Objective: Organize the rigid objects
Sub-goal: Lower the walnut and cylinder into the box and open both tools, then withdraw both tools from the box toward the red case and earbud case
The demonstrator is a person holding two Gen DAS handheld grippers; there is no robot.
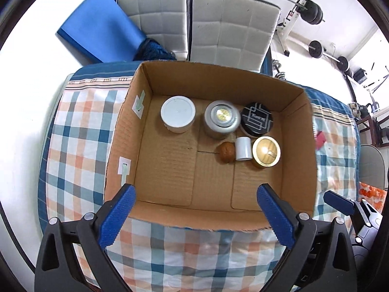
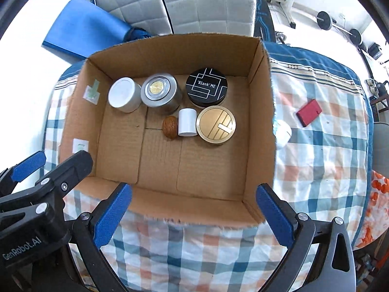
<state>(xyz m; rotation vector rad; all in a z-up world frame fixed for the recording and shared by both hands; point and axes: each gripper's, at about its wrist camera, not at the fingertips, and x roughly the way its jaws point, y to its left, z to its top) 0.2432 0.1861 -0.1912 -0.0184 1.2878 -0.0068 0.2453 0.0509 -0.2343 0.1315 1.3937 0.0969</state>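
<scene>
An open cardboard box [image 1: 299,146] [image 2: 260,112] sits on a checked cloth. Inside, at the far side, stand a white jar [image 1: 178,114] [image 2: 124,95], a silver tin [image 1: 220,118] [image 2: 161,93], a black round tin [image 1: 256,119] [image 2: 206,87], a walnut [image 1: 227,152] [image 2: 170,126], a small white cylinder [image 1: 243,148] [image 2: 187,122] and a gold tin [image 1: 266,151] [image 2: 216,124]. My left gripper [image 1: 195,216] is open and empty over the box's near edge. My right gripper [image 2: 194,216] is open and empty over the near edge too. A red flat case [image 2: 309,112] and a white object [image 2: 283,133] lie on the cloth right of the box.
The checked cloth [image 1: 80,131] [image 2: 321,170] covers a bed. A blue mat [image 1: 97,24] [image 2: 80,26] and white padded cushions [image 1: 231,26] [image 2: 201,2] stand behind the box. Weights and a barbell rack [image 1: 313,14] are at the far right.
</scene>
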